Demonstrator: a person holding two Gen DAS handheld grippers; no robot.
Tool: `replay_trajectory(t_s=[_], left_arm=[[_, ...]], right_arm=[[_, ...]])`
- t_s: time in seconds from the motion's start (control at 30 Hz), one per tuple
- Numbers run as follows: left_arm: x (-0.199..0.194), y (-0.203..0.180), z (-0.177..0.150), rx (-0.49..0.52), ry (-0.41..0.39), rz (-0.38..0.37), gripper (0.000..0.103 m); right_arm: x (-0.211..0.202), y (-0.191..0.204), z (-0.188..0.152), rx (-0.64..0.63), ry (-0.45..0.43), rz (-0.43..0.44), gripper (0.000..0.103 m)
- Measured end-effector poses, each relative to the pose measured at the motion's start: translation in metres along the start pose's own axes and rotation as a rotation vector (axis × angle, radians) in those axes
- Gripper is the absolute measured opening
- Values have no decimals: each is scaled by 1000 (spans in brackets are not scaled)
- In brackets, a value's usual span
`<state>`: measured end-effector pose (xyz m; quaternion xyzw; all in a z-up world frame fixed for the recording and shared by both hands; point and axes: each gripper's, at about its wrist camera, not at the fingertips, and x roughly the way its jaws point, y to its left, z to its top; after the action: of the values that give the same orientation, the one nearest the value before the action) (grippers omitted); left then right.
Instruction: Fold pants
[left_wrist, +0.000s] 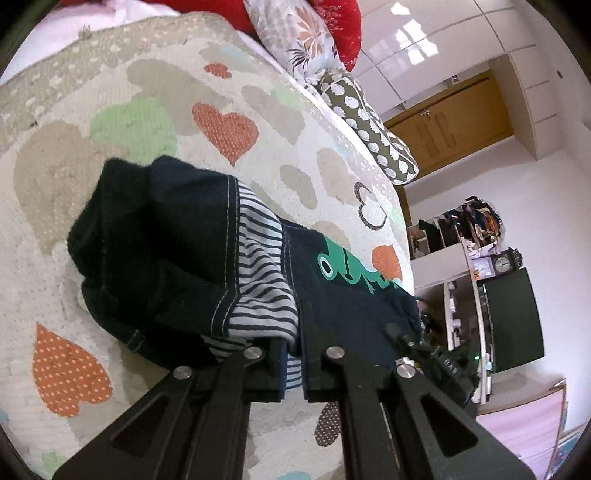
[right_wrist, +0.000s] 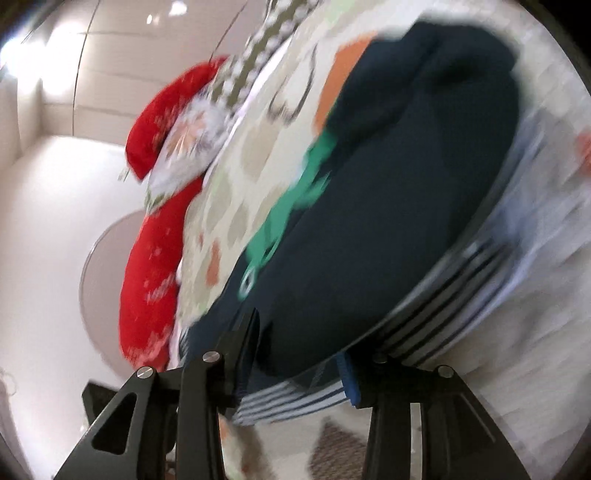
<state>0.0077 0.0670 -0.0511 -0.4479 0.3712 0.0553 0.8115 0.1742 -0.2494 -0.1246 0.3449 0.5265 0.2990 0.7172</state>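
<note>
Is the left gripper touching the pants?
Touching. In the left wrist view the left gripper has its fingers closed on the striped lining of the pants.
</note>
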Motion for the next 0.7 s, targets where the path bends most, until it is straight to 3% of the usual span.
replay_trajectory(t_s=[0.07,0.1,0.13,0.37,0.5,0.53,0.57,0.6,0.67,0.7], left_arm=[[-2,-1,4,6,-6,4,5],[-2,-2,7,7,-6,3,5],[0,-3,13,10,-4,1,5],[32,-28,88,87,-44,125,5],[66,-23,144,54,-22,153,6],[74,-17,155,30,-8,151,10],[79,-11,162,12,9,144,13],[84,-5,168,-10,26,123,21],[83,3,170,-41,51,59,31],[80,4,167,-39,55,29,37]], right_arm=[[-13,-2,10,-10,-41,-32,38],[-20,-1,19,-33,-56,-54,17],[-24,3,25,-56,-60,-62,8],[-8,64,79,-265,-78,-139,6],[34,96,125,-335,-86,-203,8],[47,99,137,-336,-80,-213,9],[58,101,146,-338,-69,-229,19],[72,101,157,-344,-56,-266,42],[79,99,165,-351,-64,-308,63],[78,97,169,-352,-81,-319,63]])
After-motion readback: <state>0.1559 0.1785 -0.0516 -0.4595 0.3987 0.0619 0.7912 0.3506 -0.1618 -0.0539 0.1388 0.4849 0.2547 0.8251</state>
